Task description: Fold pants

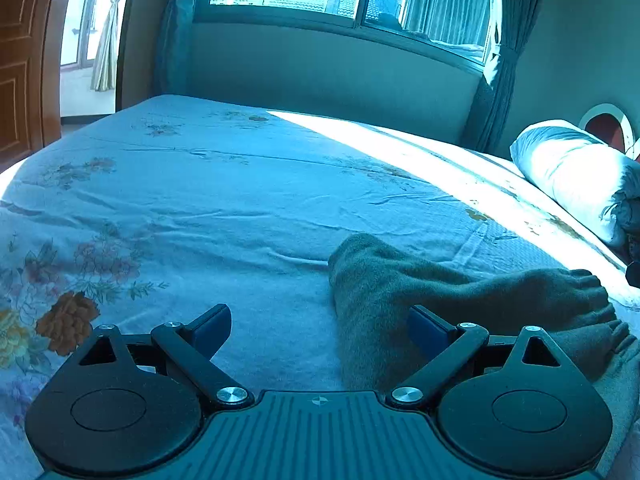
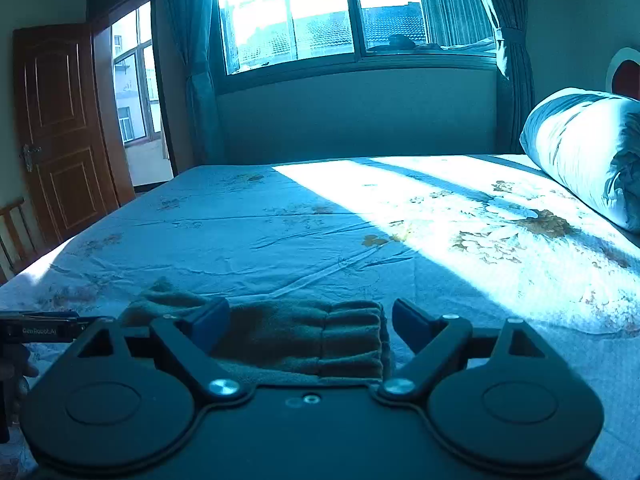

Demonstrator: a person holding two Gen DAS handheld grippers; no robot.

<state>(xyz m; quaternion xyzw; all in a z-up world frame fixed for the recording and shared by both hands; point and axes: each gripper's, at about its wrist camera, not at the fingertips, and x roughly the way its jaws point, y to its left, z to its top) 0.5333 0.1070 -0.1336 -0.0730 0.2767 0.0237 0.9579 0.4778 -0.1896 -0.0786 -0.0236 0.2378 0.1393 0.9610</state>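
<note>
Grey-brown fleece pants (image 1: pixel 400 280) lie bunched on the floral bed sheet (image 1: pixel 200 200). In the left wrist view they stretch from the middle to the right edge. My left gripper (image 1: pixel 320 324) is open just above the sheet; its right finger rests at the pants' near edge. In the right wrist view the pants (image 2: pixel 304 336) lie folded directly between the fingers of my right gripper (image 2: pixel 312 320), which is open and holds nothing. The left gripper's body (image 2: pixel 40 330) shows at the left edge there.
A rolled quilt or pillow (image 2: pixel 584 152) lies at the bed's right end by the headboard (image 1: pixel 608 124). A window (image 2: pixel 320 16) with curtains is behind the bed. A wooden door (image 2: pixel 60 128) stands at the left. Sunlight falls across the sheet (image 2: pixel 400 200).
</note>
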